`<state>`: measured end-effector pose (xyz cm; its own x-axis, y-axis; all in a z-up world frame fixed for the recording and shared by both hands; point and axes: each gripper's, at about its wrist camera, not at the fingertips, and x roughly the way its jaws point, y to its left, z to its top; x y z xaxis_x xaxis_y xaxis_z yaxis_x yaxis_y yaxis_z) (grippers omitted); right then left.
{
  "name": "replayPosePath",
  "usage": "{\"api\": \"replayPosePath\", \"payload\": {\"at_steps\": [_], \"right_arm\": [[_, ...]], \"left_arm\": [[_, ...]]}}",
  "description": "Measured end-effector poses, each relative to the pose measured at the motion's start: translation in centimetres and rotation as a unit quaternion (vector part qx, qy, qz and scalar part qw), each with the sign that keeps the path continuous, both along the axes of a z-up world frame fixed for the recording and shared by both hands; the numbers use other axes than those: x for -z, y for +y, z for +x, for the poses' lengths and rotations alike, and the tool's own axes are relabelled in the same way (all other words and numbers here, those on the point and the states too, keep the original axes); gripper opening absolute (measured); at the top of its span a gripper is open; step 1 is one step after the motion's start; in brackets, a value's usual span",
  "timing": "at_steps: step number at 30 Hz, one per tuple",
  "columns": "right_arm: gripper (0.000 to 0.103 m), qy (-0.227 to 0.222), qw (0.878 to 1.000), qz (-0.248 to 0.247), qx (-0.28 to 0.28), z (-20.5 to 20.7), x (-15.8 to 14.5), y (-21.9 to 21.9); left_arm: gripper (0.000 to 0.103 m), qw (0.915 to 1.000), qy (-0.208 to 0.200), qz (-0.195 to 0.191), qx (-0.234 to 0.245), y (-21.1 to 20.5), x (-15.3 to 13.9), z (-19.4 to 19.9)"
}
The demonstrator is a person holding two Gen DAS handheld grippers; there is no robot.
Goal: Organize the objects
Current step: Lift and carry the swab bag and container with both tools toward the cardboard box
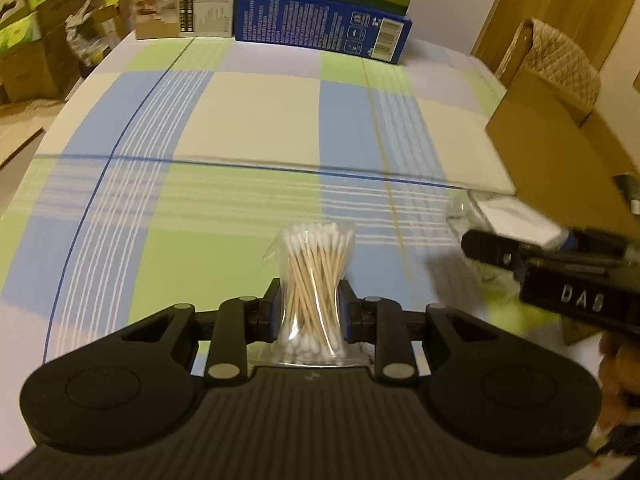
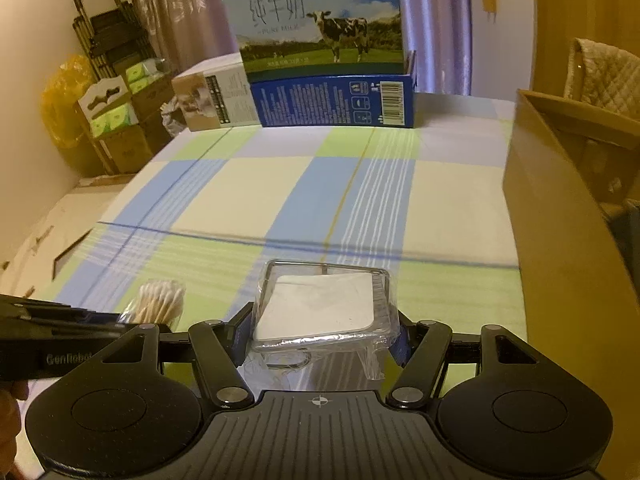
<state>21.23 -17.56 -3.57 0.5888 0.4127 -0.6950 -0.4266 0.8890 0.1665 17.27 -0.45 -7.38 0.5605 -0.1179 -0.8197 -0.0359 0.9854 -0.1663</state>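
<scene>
Above the checked bedsheet [image 1: 248,120] I have both tools loaded: my left gripper [image 1: 308,312] is closed tight around a clear bag of cotton swabs [image 1: 316,280], pinching its middle, and my right gripper [image 2: 320,332] is closed less far, clamped on a clear plastic box [image 2: 324,304] with white pads inside. A brown cardboard box [image 2: 568,248] stands at my right, a milk carton [image 2: 320,32] at the far end.
</scene>
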Motion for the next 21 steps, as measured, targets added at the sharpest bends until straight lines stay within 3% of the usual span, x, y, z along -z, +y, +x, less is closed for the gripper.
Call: {"api": "replayPosePath", "payload": {"at_steps": [11, 21], "right_arm": [[0.062, -0.015, 1.0, 0.003, 0.018, -9.1, -4.5, -2.4], [0.062, -0.039, 0.998, 0.005, 0.057, -13.8, -7.9, -7.0]], "left_arm": [[0.023, 0.9992, -0.037, -0.013, 0.008, -1.9, -6.1, -7.6], [0.023, 0.9976, -0.064, -0.021, 0.015, -3.7, -9.8, -11.7]]}}
